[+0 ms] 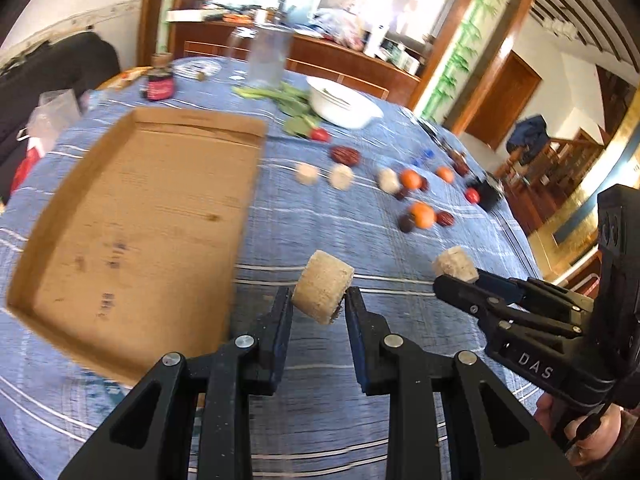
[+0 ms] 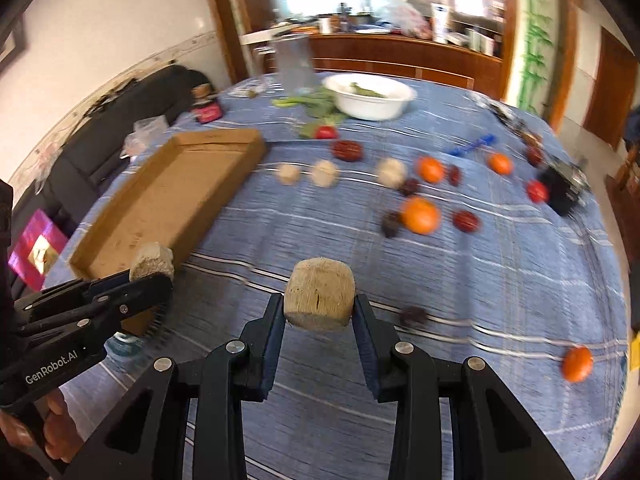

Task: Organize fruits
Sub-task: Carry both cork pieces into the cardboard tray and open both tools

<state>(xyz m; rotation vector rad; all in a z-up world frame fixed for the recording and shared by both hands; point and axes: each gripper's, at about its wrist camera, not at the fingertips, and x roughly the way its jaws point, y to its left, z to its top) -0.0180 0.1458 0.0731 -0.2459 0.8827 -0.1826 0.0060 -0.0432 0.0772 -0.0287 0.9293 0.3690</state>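
Observation:
My left gripper [image 1: 319,298] is shut on a beige cylindrical chunk [image 1: 322,292], held above the blue cloth just right of the cardboard tray [image 1: 132,216]. My right gripper [image 2: 319,304] is shut on a second beige chunk [image 2: 319,294]. Each gripper shows in the other's view: the right one [image 1: 456,276] with its chunk [image 1: 456,264], the left one [image 2: 154,274] with its chunk [image 2: 152,262] near the tray's near corner [image 2: 160,200]. Three more beige chunks [image 2: 325,173], oranges [image 2: 420,215] and dark red dates [image 2: 348,150] lie scattered further back.
A white bowl [image 2: 370,96] with greens, a clear jar [image 2: 294,64], a dark-lidded jar [image 2: 206,110] and red tomatoes [image 2: 326,132] stand at the back. A black object [image 2: 562,190] sits at the right edge. One orange [image 2: 577,364] lies near right.

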